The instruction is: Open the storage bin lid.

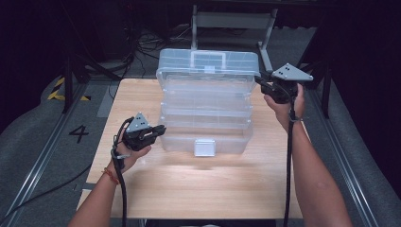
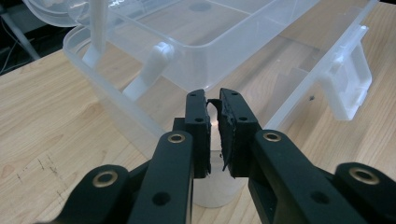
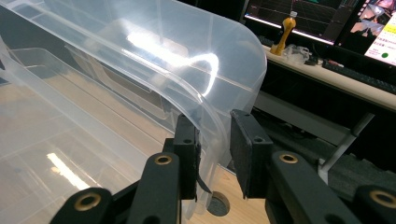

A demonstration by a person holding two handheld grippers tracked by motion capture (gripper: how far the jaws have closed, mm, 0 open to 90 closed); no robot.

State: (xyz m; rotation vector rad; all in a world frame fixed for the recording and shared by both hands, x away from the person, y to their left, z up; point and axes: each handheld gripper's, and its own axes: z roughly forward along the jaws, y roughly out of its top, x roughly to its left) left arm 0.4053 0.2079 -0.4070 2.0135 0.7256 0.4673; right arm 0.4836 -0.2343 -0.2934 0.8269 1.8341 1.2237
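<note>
A clear plastic tool box [image 1: 205,101] stands open on the wooden table [image 1: 189,184], its trays stepped back and its lid [image 1: 208,60] raised at the far side. My left gripper [image 1: 161,128] is at the bottom tub's near left corner. In the left gripper view its jaws [image 2: 213,100] are pinched together on the tub's corner rim [image 2: 116,100]. My right gripper [image 1: 259,79] is at the lid's right end. In the right gripper view its jaws [image 3: 215,122] straddle the lid's curved edge [image 3: 205,100] and are shut on it.
A white latch [image 1: 204,147] hangs at the tub's front. Behind the table stand a metal frame [image 1: 234,21] and floor cables [image 1: 137,47]. A desk with screens and an orange bottle [image 3: 285,29] lies beyond the lid. Bare tabletop lies in front of the box.
</note>
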